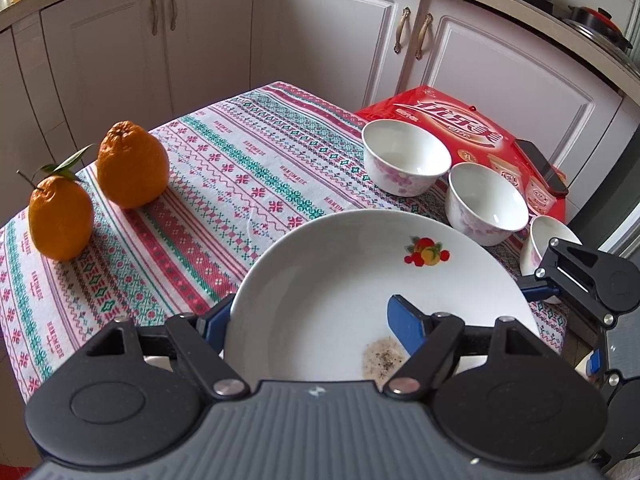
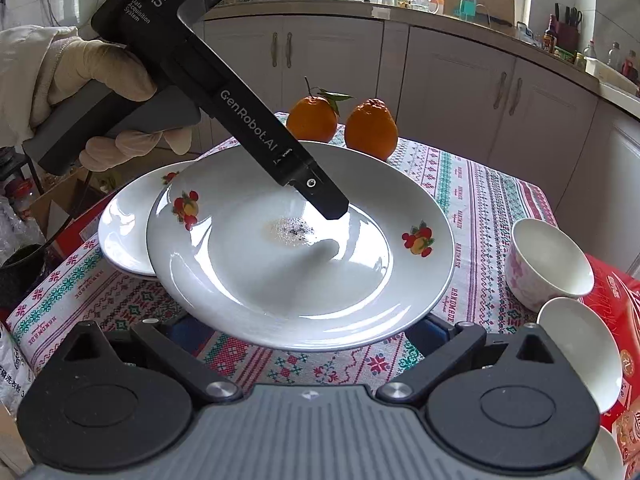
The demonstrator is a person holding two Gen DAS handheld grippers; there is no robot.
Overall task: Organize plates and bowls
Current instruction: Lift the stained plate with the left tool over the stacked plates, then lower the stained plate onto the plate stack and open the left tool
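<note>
A white plate [image 1: 340,280] with fruit prints and a brown speck stain is clamped in my left gripper [image 1: 308,316]. One blue finger [image 1: 404,320] lies on the plate's inside and the other [image 1: 216,320] is behind its rim. In the right wrist view the same plate [image 2: 280,272] hangs over a second plate [image 2: 120,232], with the left finger [image 2: 336,208] pressing on it. My right gripper [image 2: 312,332] stands open, its fingers spread wide beneath the plate's near rim. Three white floral bowls [image 1: 404,156] [image 1: 486,204] [image 1: 540,244] stand in a row at the right.
Two oranges [image 1: 132,164] [image 1: 60,220] sit on the patterned tablecloth [image 1: 240,184]. A red box [image 1: 440,112] with a phone [image 1: 540,166] lies behind the bowls. A gloved hand [image 2: 100,72] holds the left gripper. Kitchen cabinets [image 1: 200,40] stand beyond the table.
</note>
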